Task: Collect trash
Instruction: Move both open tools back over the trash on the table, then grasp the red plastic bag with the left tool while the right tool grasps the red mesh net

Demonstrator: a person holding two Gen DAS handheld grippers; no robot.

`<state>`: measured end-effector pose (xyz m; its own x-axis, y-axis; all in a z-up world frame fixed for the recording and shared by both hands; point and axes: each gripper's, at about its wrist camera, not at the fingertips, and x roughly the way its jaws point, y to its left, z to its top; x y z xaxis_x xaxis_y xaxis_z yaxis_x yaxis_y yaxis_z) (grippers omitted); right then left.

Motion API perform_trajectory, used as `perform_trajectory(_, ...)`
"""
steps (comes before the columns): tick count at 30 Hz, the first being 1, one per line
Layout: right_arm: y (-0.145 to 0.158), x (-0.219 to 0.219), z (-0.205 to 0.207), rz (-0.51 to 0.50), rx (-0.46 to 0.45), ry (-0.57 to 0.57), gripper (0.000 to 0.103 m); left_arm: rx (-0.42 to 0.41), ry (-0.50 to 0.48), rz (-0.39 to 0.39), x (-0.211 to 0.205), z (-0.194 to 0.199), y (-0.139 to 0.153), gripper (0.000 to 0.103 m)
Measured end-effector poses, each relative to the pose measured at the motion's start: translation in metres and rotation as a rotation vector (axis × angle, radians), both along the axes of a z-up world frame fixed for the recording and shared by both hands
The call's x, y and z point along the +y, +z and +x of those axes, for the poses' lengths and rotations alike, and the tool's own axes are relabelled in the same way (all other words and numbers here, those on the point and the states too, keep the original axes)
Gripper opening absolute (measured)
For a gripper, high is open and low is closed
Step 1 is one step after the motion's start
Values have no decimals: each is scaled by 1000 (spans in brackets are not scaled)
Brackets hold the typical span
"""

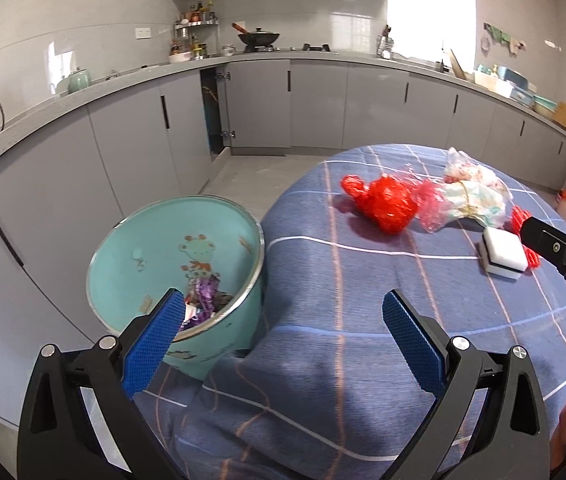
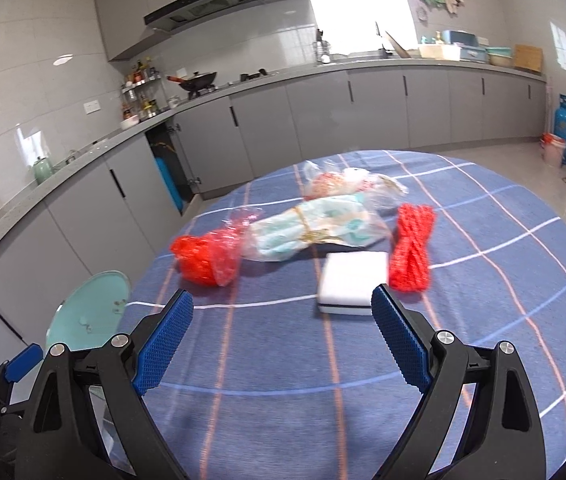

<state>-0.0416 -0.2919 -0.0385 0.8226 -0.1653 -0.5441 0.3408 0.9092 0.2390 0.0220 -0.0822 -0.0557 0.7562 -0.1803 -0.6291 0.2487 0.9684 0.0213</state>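
The teal bin (image 1: 175, 264) is standing at the left, just beside the worktop (image 1: 363, 320), already holding some wrappers, so collecting is under way but seems far from done. The left gripper (image 1: 283, 320) is hovering with jaws apart and empty, one finger over the bin's rim. On the checked cloth are lying a red crumpled bag (image 2: 207, 258), a pale printed packet (image 2: 315, 228), a clear bag (image 2: 347, 182), a white sponge (image 2: 353, 286) and a red net bundle (image 2: 413, 248). The right gripper (image 2: 283, 322) is facing them, jaws apart; the sponge is lying just ahead, nearest its right finger.
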Motion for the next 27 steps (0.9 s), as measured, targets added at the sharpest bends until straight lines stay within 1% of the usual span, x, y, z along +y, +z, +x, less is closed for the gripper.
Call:
perform_trajectory(5, -9, -24, -6, 5, 20, -49, 89, -6, -40, 13, -18, 3, -3, 96)
perform_trajectory(11, -18, -62, -14, 11, 46, -142, 88, -3, -81, 5, -39, 17, -6, 89)
perform_trajectory(16, -26, -85, -11, 27, 78, -182, 76, 13, -81, -4, -49, 33, -10, 84)
perform_trajectory(18, -31, -91, -7, 37, 95, -183, 69, 16, -84, 2, -53, 39, -13, 82)
perform_trajectory(19, -32, -92, -5, 46, 99, -179, 67, 19, -87, 1, -54, 42, -14, 80)
perform_trajectory(21, -31, -96, 2, 40, 105, -184, 62, 27, -82, -7, -54, 49, -14, 79)
perform_trajectory(26, -29, -109, 23, 42, 120, -189, 59, 19, -54, -31, -55, 70, -6, 78)
perform_trajectory(27, -29, -111, 27, 40, 125, -194, 55, 12, -52, -29, -55, 72, -4, 78)
